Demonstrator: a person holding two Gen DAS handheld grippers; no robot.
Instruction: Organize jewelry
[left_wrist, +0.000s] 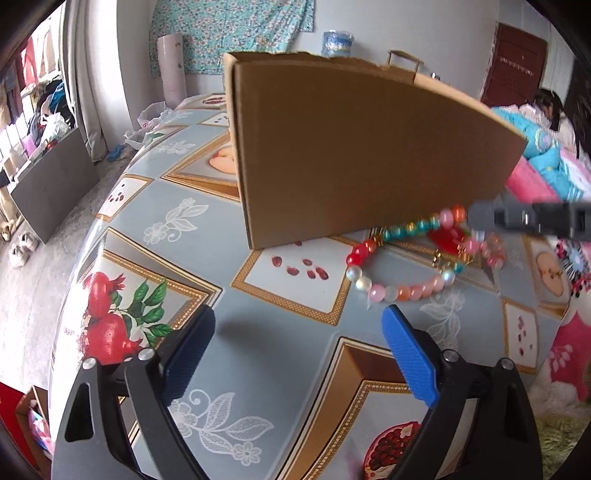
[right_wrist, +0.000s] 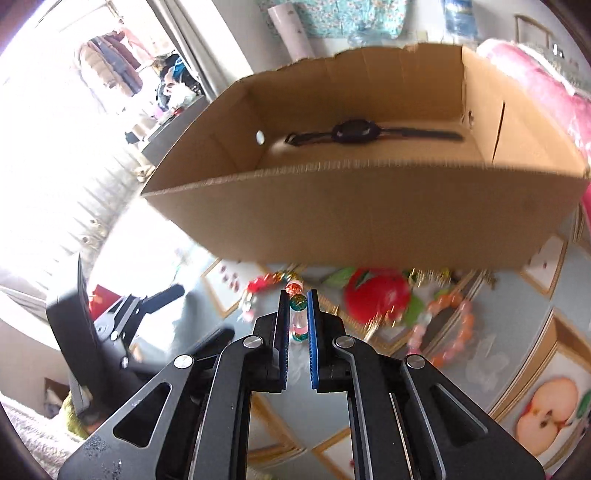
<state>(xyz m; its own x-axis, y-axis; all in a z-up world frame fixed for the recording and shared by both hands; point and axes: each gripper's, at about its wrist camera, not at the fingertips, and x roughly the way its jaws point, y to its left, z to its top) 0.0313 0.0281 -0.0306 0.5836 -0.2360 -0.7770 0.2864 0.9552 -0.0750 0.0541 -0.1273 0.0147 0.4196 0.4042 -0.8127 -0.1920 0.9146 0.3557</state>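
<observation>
The right gripper (right_wrist: 298, 295) is pinched tight on a bead bracelet (left_wrist: 406, 258). In the right wrist view a few beads (right_wrist: 297, 301) sit squeezed between its two blue pads (right_wrist: 312, 332). In the left wrist view the same gripper (left_wrist: 480, 218) comes in from the right and holds the bracelet by its green and orange beads. That end is lifted, and the pink and white beads hang down to the table (left_wrist: 221, 236). The table has a cloth with red fruit and flowers on it.

The left gripper (left_wrist: 299, 332) is spread wide with nothing between its pads. It hangs over the table, near the bracelet but not touching it.

A brown cardboard box (right_wrist: 369, 221) stands on the table just behind the bracelet. Its top is open. A black wristwatch (right_wrist: 354, 131) lies flat inside it. More beaded jewelry (right_wrist: 443, 332) lies on the table in front of the box, but it is too blurry to tell apart.
</observation>
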